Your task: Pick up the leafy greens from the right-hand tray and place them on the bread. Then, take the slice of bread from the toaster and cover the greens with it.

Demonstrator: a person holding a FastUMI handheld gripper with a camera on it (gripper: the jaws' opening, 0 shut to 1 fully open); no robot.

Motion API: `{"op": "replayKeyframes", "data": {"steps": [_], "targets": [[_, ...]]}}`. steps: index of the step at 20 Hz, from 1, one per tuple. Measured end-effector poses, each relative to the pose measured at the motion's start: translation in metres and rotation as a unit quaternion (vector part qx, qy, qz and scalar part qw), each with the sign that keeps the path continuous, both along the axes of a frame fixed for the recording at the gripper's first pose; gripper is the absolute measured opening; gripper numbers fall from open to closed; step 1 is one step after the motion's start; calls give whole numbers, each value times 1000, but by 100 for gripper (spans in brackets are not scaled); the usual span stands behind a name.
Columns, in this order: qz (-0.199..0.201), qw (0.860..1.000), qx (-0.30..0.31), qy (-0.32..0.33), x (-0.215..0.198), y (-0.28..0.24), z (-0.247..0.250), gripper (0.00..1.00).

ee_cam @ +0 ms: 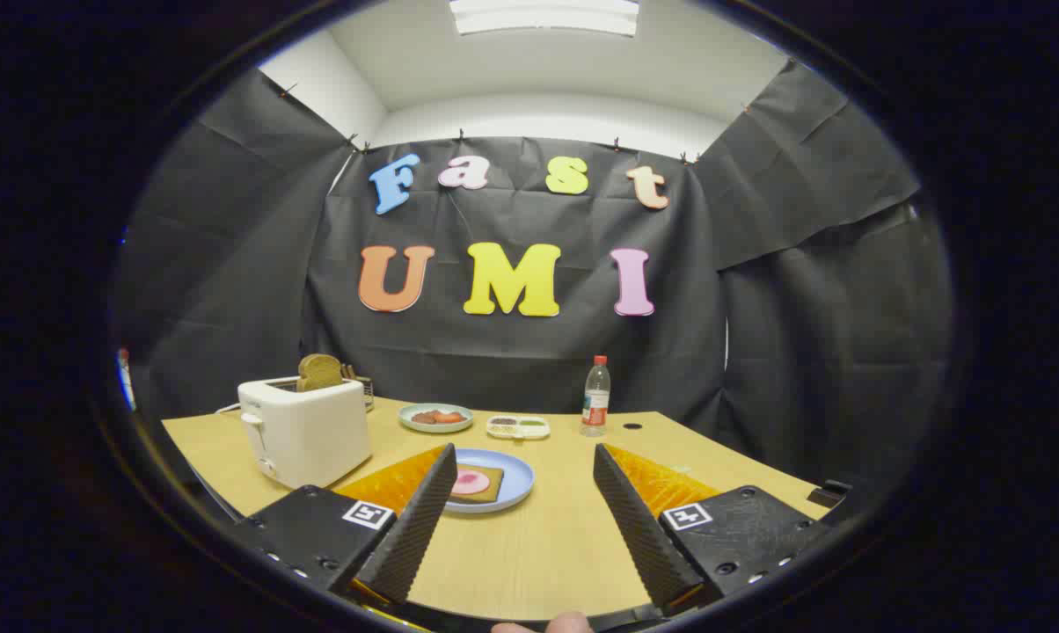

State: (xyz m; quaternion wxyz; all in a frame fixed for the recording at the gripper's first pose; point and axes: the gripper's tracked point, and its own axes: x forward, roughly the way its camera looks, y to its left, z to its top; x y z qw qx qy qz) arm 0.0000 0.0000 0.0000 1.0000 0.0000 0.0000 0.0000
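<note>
The gripper point(523, 457) is hovering above the wooden bench point(538, 545) with its jaws spread wide and grasping nothing. Just ahead of the left finger, a blue plate point(507, 497) is sitting on the bench, carrying a slice of bread point(477, 485) topped with a round pink slice of meat point(471, 481). To the left of that plate, a white toaster point(303, 431) is standing with a browned slice of toast point(319, 372) sticking up out of its slot. Beyond the fingers, farther back on the bench, a pale green plate point(435, 418) is holding reddish food, and just beside it to the right a small white divided tray point(518, 427) is holding the leafy greens point(532, 423) in its right compartment. A clear plastic bottle point(595, 397) with a red cap is standing upright to the right of the tray.
</note>
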Motion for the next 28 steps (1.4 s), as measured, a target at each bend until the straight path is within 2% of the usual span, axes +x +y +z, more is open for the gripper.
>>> {"op": "replayKeyframes", "data": {"steps": [28], "targets": [[-27, 1000, -9, -10, 1, -29, 11, 95]]}}
